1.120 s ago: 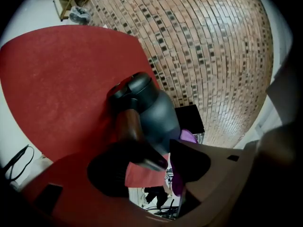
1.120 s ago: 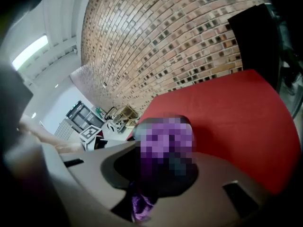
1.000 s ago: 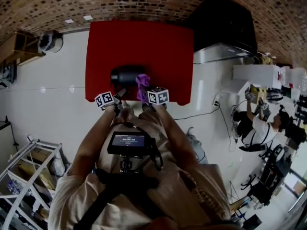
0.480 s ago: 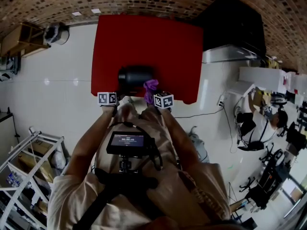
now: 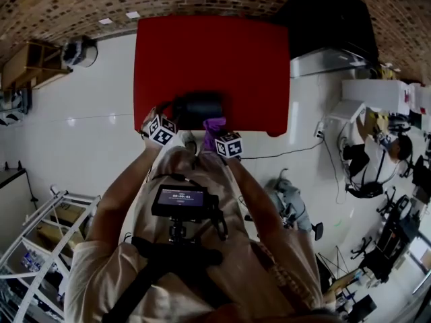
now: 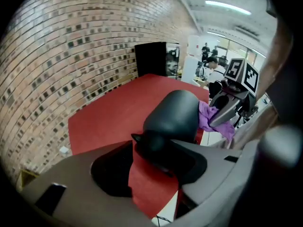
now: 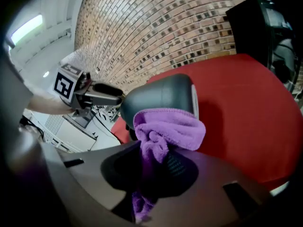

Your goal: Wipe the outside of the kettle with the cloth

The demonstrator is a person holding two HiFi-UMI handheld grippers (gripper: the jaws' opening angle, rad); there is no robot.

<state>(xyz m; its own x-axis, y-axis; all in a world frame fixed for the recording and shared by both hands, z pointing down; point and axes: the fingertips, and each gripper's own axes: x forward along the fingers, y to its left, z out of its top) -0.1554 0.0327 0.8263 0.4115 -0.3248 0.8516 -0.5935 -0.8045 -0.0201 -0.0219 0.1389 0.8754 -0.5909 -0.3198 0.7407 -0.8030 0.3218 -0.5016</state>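
Lying on its side near the front edge of the red tabletop [image 5: 209,52], the dark kettle [image 5: 196,108] has its long axis running left to right, roughly parallel to that edge. The left gripper [image 6: 154,169] stands at the kettle's left end. Its jaws have just been closing but remain well apart, with the kettle's dark end piece between them and red tabletop showing on one side, so no firm grip is judged to be made yet. The right gripper [image 7: 151,174] has its jaws clamped on the purple cloth [image 7: 168,126], which bunches ahead of them and appears to rest against the near side of the kettle's body, towards its right end. The kettle therefore lies directly ahead of and slightly below both sets of jaws. The right gripper is the one placed to wipe. The stroke would likely follow the long axis, once the left jaws steady the kettle against rolling.
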